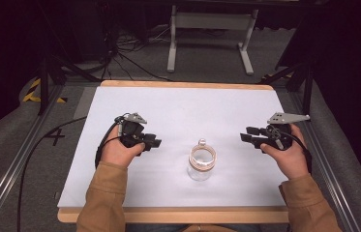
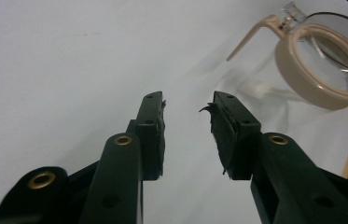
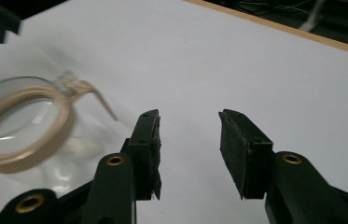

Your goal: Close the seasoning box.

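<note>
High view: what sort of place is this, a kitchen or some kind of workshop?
Probably a lab or recording studio, not a kitchen. A white-topped table sits inside a metal rail frame, loose cables trail over grey carpet, and the surroundings are dark. One glass jar stands on the table.

jar (image 1: 201,166): clear glossy glass | table (image 1: 178,106): matt white, wood edge | jaws: matt black

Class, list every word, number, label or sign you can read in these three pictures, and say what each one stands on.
"4": a dark mark on the grey floor covering left of the table, read from the high view.
Yellow and black hazard stripes: a sign on the floor, no words.
Glass jar: no label shows.
</note>
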A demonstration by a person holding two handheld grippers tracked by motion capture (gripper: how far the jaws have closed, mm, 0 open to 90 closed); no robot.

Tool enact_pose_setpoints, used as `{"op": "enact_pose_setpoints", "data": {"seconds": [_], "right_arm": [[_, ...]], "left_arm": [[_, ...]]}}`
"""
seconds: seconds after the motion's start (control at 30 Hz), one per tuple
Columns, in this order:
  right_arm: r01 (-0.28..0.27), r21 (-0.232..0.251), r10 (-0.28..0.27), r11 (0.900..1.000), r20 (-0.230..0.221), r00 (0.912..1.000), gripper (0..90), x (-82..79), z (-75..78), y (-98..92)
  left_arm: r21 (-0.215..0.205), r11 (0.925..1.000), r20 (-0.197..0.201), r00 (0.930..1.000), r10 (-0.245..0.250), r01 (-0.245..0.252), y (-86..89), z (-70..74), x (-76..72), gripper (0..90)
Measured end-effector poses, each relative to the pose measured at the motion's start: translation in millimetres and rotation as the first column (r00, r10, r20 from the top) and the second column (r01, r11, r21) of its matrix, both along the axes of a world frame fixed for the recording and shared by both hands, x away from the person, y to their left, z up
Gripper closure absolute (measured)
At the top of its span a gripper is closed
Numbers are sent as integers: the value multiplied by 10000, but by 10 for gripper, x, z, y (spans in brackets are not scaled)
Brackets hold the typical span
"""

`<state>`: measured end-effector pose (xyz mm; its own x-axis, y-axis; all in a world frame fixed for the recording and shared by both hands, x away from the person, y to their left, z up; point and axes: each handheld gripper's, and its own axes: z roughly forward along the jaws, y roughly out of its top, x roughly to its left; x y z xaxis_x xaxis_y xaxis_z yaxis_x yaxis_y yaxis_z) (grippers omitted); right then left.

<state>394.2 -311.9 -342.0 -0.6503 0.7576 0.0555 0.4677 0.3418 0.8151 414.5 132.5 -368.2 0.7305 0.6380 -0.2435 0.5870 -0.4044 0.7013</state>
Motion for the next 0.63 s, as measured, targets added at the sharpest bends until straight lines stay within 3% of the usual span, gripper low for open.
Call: {"op": "enact_pose_setpoints", "data": {"seconds": [0.03,0.2,0.4,0.63], "right_arm": [[370,-52,-371,9993,-77,9993,568,47,-56,-75],[1077,-323,-1097,9937,-674,9917,533,182,-261,-235],[1403,-669,-1486,9878,-1412,9788,522,298,-501,-341],[1413,-613,-1493,9881,-1552,9765,518,312,-530,-351]], "left_arm": [[-2,10000,-57,10000,77,-77,7,-20,13,642],[60,9998,-255,9995,185,-184,42,-107,65,632],[99,9998,-339,9992,190,-187,54,-129,78,619],[69,9998,-319,9993,175,-173,38,-126,73,603]]}}
